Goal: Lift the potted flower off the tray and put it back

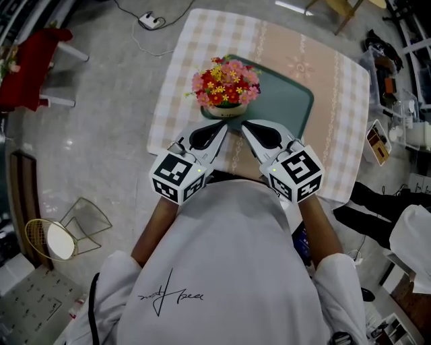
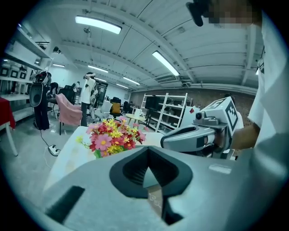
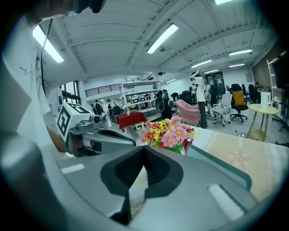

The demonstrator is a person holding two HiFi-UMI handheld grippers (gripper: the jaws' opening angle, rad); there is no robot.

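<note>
A potted flower [image 1: 225, 84], a bunch of red, pink and yellow blooms in a pale pot, stands on the near left corner of a dark green tray [image 1: 293, 101]. My left gripper [image 1: 224, 128] and right gripper [image 1: 245, 125] are side by side, just short of the pot and pointing at it. Both are shut with nothing between the jaws. In the left gripper view the flower [image 2: 113, 135] sits beyond my shut left gripper [image 2: 147, 150], with the right gripper [image 2: 194, 137] alongside. The right gripper view shows the flower [image 3: 169, 133], the tray rim [image 3: 221, 169] and the left gripper [image 3: 97, 137].
The tray lies on a table with a checked cloth [image 1: 182, 81]. On the floor to the left are a gold wire stool [image 1: 64, 232], a red chair [image 1: 34, 67] and a power strip [image 1: 149, 20]. Boxes and clutter [image 1: 394, 101] stand at the right. People stand far off in the room [image 2: 86, 97].
</note>
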